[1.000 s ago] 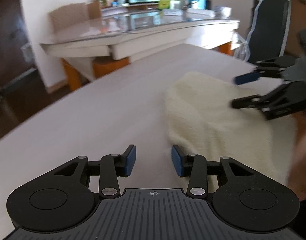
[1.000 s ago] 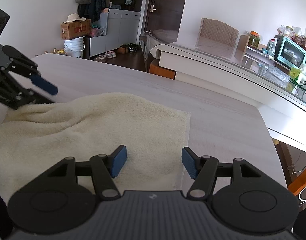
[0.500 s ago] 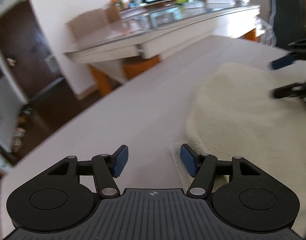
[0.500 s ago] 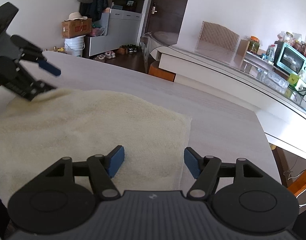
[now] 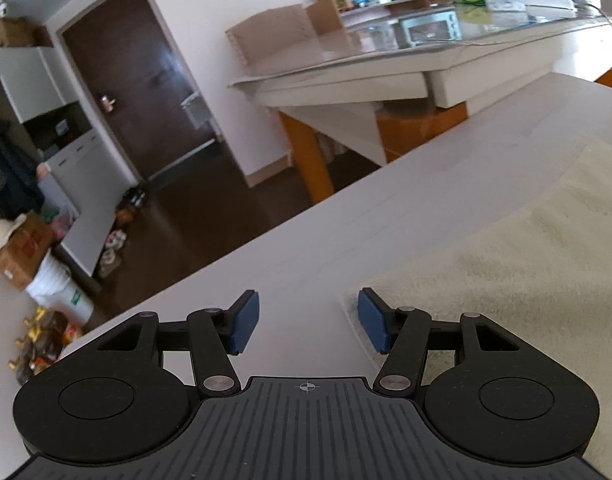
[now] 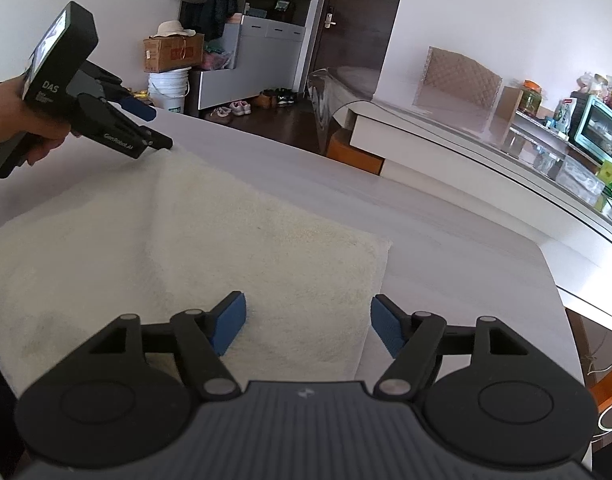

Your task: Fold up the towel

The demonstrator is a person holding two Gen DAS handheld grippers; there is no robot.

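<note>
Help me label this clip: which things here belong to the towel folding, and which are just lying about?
Job: towel; left gripper; right gripper; table it lies on.
Lying about: toaster oven; white bucket; cardboard box; shoes.

In the right wrist view the left hand-held gripper (image 6: 153, 128) has moved from the left edge up to the upper left, at the towel's (image 6: 193, 248) far corner. That corner now lies flatter on the counter (image 6: 446, 240).
</note>
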